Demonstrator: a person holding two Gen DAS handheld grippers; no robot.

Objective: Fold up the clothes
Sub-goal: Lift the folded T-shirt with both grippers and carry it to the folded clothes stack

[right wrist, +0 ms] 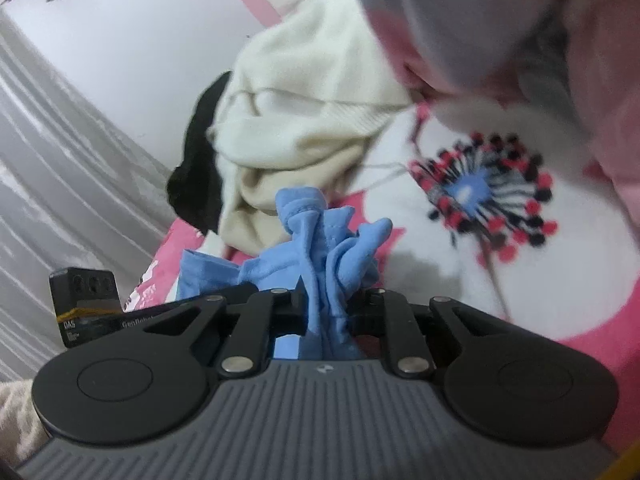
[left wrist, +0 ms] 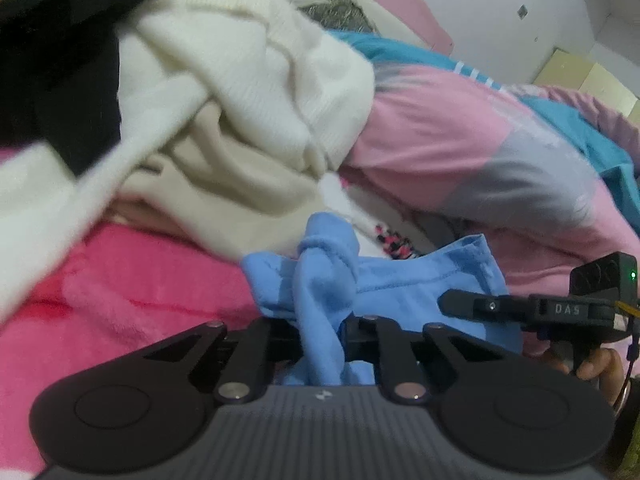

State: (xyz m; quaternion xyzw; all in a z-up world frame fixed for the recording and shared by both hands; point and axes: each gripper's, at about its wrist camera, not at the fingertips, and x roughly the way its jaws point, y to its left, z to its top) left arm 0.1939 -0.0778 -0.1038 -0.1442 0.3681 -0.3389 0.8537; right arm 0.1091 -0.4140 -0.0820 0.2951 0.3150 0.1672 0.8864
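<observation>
Two handheld grippers clamp the same light-blue garment (left wrist: pixel 400 292) above a bed heaped with laundry. The left gripper (left wrist: pixel 322 332) has its jaws closed on a bunched fold of the blue cloth, which rises in a twisted knot between the black fingers and spreads off to the right toward the other tool. The right gripper (right wrist: pixel 328 312) likewise pinches a gathered wad of the same fabric, the cloth fanning up in pleats just past its fingertips. From the left wrist view, the right gripper (left wrist: pixel 460 304) reaches in from the right edge, its black finger lying against the blue hem, with a person's hand (left wrist: pixel 596 364) partly visible beneath its body. The garment hangs between the two tools, just over a bright pink fleece blanket (left wrist: pixel 132 280). Behind it lies a crumpled cream knit sweater (left wrist: pixel 248 80) beside a black garment (left wrist: pixel 60 60), and to the right a pink, grey and teal garment (left wrist: pixel 460 140). A white patch with a red-and-black starburst print (right wrist: pixel 480 196) on the bedding shows beside the right gripper.
</observation>
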